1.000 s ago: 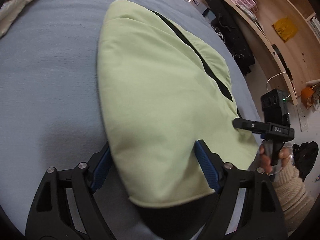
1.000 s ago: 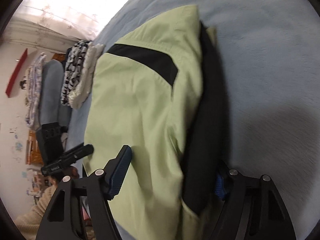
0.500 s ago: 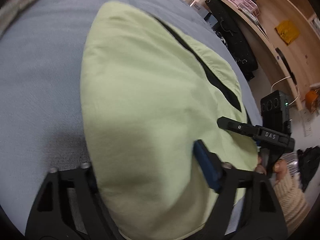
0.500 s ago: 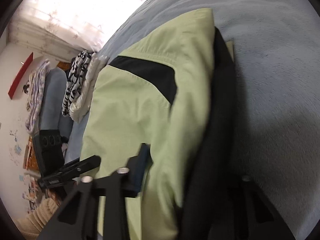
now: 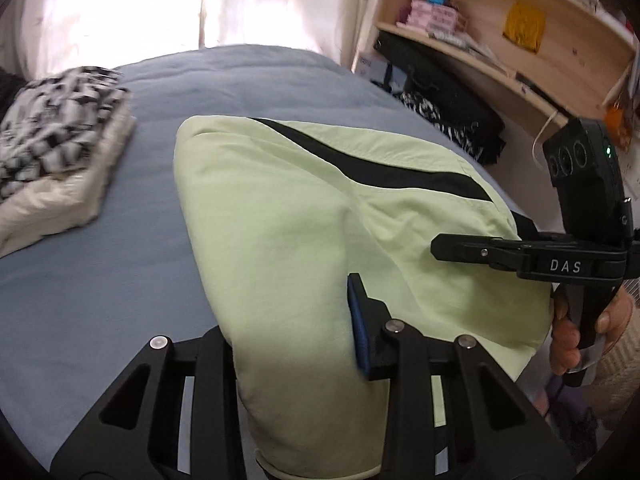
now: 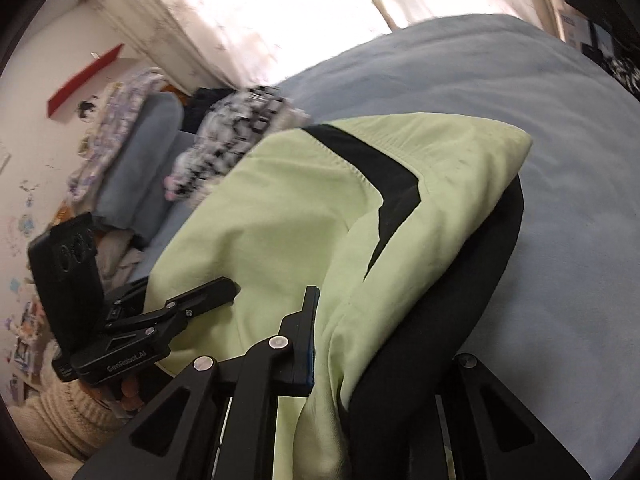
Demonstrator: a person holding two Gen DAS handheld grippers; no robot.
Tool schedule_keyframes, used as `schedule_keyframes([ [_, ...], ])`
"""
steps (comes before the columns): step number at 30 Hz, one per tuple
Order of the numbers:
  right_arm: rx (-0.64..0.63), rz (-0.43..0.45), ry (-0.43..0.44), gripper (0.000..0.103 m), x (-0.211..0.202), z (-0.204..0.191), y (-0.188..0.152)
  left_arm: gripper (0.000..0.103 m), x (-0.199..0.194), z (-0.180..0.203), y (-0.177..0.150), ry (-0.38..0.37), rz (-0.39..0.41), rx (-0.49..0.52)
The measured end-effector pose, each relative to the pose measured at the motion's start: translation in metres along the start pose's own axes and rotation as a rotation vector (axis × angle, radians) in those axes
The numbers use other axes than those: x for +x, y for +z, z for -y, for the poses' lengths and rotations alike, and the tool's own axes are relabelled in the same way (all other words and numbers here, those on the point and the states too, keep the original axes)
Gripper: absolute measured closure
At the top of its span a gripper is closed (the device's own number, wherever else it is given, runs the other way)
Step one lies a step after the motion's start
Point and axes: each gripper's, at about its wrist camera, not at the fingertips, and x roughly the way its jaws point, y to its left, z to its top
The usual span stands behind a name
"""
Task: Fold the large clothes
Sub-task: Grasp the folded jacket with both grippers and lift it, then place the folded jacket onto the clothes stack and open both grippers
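A light green garment with a black stripe lies folded on the blue bed; its near end is raised off the cover. My left gripper has its jaws closing, with the bunched green cloth pinched against the blue pad; its other finger is hidden behind the cloth. In the right wrist view the garment shows a black underlayer. My right gripper is also closing, with green and black cloth pressed between its fingers. Each gripper shows in the other's view, held by a hand.
A folded stack of black-and-white patterned and white cloth sits at the bed's far left. Wooden shelves and black bags stand to the right of the bed. A bright curtained window is behind it.
Both grippers have closed on the garment's near edge and risen with it. The views have tipped upward, bringing the window, shelves and folded stack into sight.
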Motion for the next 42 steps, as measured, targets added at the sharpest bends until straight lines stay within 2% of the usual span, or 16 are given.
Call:
schedule_keyframes([
  [5, -0.081, 0.055, 0.079, 0.089, -0.010, -0.085, 0.029, 0.073, -0.098, -0.065, 0.015, 0.042, 0.071, -0.032],
  [9, -0.141, 0.098, 0.136, 0.089, 0.000, -0.149, 0.073, 0.073, -0.163, -0.125, 0.048, 0.106, 0.134, -0.035],
  [13, -0.185, 0.136, 0.167, 0.089, 0.027, -0.197, 0.130, 0.073, -0.201, -0.204, 0.100, 0.167, 0.178, -0.011],
  [16, -0.223, 0.192, 0.152, 0.089, 0.065, -0.225, 0.186, 0.073, -0.205, -0.268, 0.148, 0.184, 0.198, -0.013],
  [18, -0.229, 0.222, 0.134, 0.089, 0.089, -0.232, 0.213, 0.073, -0.196, -0.309, 0.181, 0.196, 0.213, -0.001],
  [20, -0.200, 0.235, 0.131, 0.089, 0.129, -0.230, 0.258, 0.073, -0.185, -0.348, 0.204, 0.208, 0.222, 0.017],
  [21, -0.185, 0.237, 0.130, 0.089, 0.145, -0.229, 0.270, 0.073, -0.173, -0.375, 0.219, 0.216, 0.219, 0.025],
  [24, -0.134, 0.230, 0.139, 0.089, 0.195, -0.219, 0.302, 0.072, -0.146, -0.434, 0.245, 0.211, 0.199, 0.003],
  [27, -0.092, 0.212, 0.150, 0.089, 0.245, -0.197, 0.317, 0.072, -0.112, -0.494, 0.259, 0.225, 0.160, -0.013],
  [30, -0.021, 0.144, 0.152, 0.089, 0.299, -0.166, 0.314, 0.070, -0.077, -0.533, 0.260, 0.251, 0.110, -0.029],
  [33, -0.008, 0.068, 0.066, 0.088, 0.337, -0.133, 0.288, 0.053, -0.033, -0.571, 0.242, 0.290, 0.008, -0.094],
  [35, -0.008, 0.073, 0.087, 0.087, 0.347, -0.118, 0.278, 0.034, -0.018, -0.593, 0.223, 0.282, 0.022, -0.159],
  [37, -0.026, 0.083, 0.090, 0.086, 0.347, -0.112, 0.271, 0.030, -0.014, -0.601, 0.212, 0.261, 0.059, -0.181],
  [39, -0.044, 0.071, 0.082, 0.083, 0.348, -0.110, 0.263, 0.029, -0.013, -0.606, 0.210, 0.253, 0.071, -0.183],
  [42, -0.040, 0.051, 0.073, 0.074, 0.337, -0.107, 0.260, 0.024, -0.016, -0.598, 0.201, 0.298, 0.075, -0.175],
])
